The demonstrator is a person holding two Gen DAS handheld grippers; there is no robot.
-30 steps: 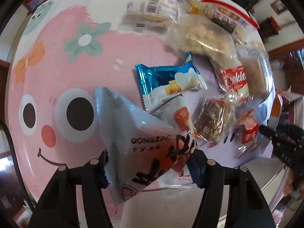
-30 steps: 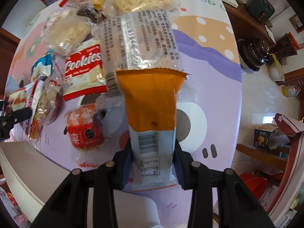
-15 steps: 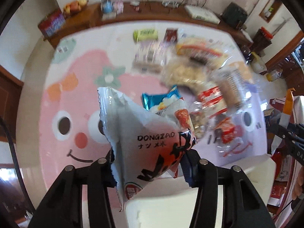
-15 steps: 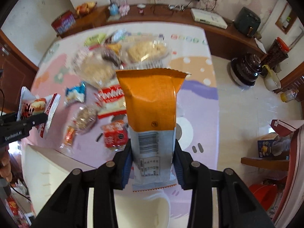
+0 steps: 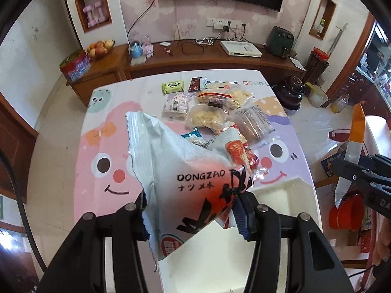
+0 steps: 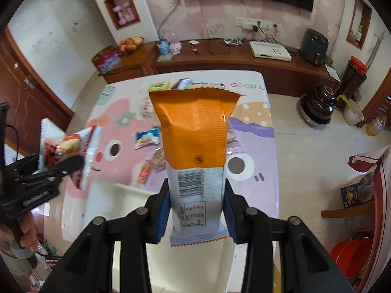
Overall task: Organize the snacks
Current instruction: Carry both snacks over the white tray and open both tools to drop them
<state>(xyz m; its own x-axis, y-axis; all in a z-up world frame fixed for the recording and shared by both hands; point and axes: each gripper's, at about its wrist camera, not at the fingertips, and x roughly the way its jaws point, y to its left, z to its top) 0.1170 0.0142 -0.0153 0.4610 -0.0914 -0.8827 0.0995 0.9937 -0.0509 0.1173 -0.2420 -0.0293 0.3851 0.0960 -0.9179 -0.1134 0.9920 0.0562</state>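
Cartoon-printed cloth covers the counter [image 5: 105,131], where snacks [image 5: 207,114] lie near its far edge. Above it, left gripper [image 5: 193,210] jaws pinch a DONGZAO packet [image 5: 195,171]; right gripper [image 6: 195,202] jaws pinch an orange-and-white packet [image 6: 195,134].

I see a crumpled white DONGZAO packet [image 5: 195,171] centre frame, an upright orange-and-white packet [image 6: 195,151] centre right-wrist view, loose snacks [image 5: 215,112] piled upper centre.

Orange/white pack [image 6: 195,146]; pink/purple cartoon tablecloth [image 5: 107,146].
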